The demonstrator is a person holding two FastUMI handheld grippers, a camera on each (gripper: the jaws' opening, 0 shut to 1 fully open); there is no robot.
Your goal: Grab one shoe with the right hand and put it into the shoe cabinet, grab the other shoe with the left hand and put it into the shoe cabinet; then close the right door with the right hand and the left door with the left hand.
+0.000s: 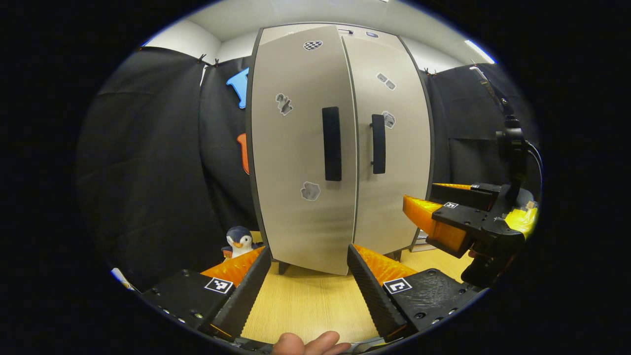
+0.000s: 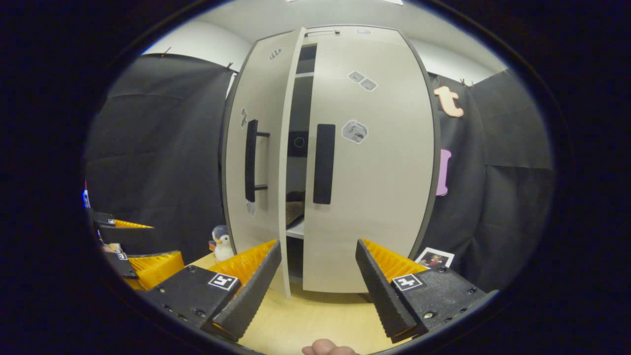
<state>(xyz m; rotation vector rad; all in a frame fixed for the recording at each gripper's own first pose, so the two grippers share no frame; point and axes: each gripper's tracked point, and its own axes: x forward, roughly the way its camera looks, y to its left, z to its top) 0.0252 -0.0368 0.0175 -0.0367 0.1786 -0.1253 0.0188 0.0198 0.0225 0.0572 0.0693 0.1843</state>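
Two claws, both spread wide with nothing between the fingers. My left gripper [image 1: 309, 276] hangs low over the pale wood-grain floor [image 1: 305, 301], pointed straight at the shoe cabinet [image 1: 340, 148], and a fingertip of my hand [image 1: 308, 343] pokes in at the bottom edge. My right gripper [image 2: 318, 276] sits in about the same pose, level and aimed at the cabinet front; from the left gripper view it floats off to the side, orange fingers angled toward the right door [image 1: 389, 143].

Fingers are chunky black wedges with ribbed rubbery faces and ridged orange plastic backs, each body carrying a little square black-and-white marker.

The cabinet is tall, smooth matte beige with dark edging, a few small stickers on it and long flat black bar handles. From the right gripper view the right door [image 2: 369, 162] looks closed or near enough, while the left door [image 2: 259, 148] stands ajar, leaving a dark gap with white shelves [image 2: 296, 229] behind it. Something dark and mesh-looking sits on a shelf in there [image 2: 294, 209], probably a shoe, can't say for sure.

A plush penguin [image 1: 240, 241] stands on the floor beside the cabinet's left corner.
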